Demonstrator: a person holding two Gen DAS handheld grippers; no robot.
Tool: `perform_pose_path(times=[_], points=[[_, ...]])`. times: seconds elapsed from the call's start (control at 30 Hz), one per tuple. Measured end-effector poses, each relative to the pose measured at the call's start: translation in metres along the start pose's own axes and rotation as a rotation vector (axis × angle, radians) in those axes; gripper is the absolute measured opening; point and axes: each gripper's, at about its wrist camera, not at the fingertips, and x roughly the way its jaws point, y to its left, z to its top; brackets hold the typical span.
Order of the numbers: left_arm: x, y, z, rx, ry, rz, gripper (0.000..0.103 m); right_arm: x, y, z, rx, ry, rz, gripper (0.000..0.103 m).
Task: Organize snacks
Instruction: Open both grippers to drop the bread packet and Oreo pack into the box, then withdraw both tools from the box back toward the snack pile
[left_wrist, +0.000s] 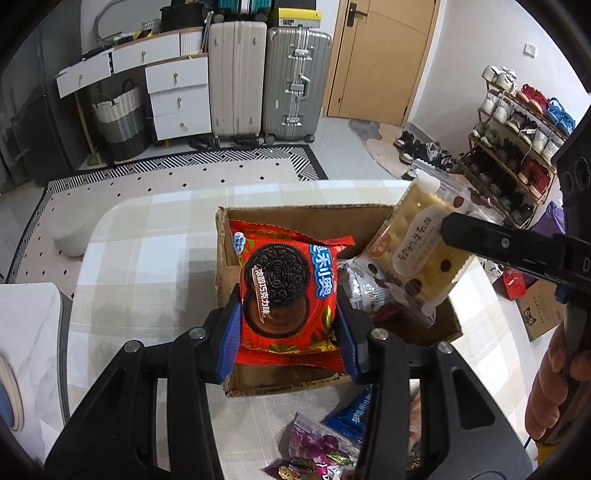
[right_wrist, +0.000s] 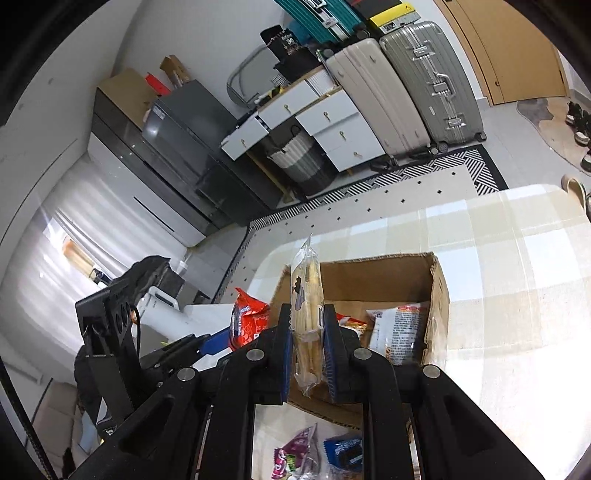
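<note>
Clamped between the blue pads of the left gripper (left_wrist: 288, 314), a red Oreo packet (left_wrist: 288, 291) is held above the open cardboard box (left_wrist: 221, 266) near the table's (left_wrist: 147, 258) far edge. A cracker packet (right_wrist: 306, 314), gripped edge-on by the right gripper (right_wrist: 306, 332), is held over the same box, where other snacks (right_wrist: 397, 332) lie.

The red cookie pack (left_wrist: 288, 295) has "OREO" on the cookie picture with Chinese words beside it, and the black bag (right_wrist: 286, 44) up high says "30".
</note>
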Motion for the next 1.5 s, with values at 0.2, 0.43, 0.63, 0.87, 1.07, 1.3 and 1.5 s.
perform_pose_path(times=[0.2,0.43,0.63,0.87,1.07,1.3,1.5], points=[[0.024,0.007,0.003,-0.009,0.021,-0.011,0.042,0.009,0.003,-0.005,-0.033,0.008,-0.042,0.015],[0.033,0.014,0.004,-0.039,0.018,-0.027,0.042,0.017,0.006,-0.007,-0.054,0.023,-0.067,0.015],[0.019,0.022,0.002,-0.051,-0.004,-0.013,0.045,0.02,0.01,-0.007,-0.077,0.038,-0.098,0.018],[-0.018,0.029,-0.011,-0.071,-0.041,0.016,0.054,0.003,0.018,-0.011,-0.075,0.0,-0.101,0.027],[-0.064,0.021,-0.032,-0.069,-0.096,0.071,0.063,-0.036,0.048,-0.021,-0.136,-0.068,-0.079,0.034],[-0.138,0.008,-0.065,-0.068,-0.189,0.069,0.076,-0.099,0.104,-0.052,-0.251,-0.189,-0.053,0.053],[-0.21,-0.002,-0.102,-0.078,-0.279,0.08,0.08,-0.146,0.137,-0.088,-0.293,-0.267,-0.026,0.076]])
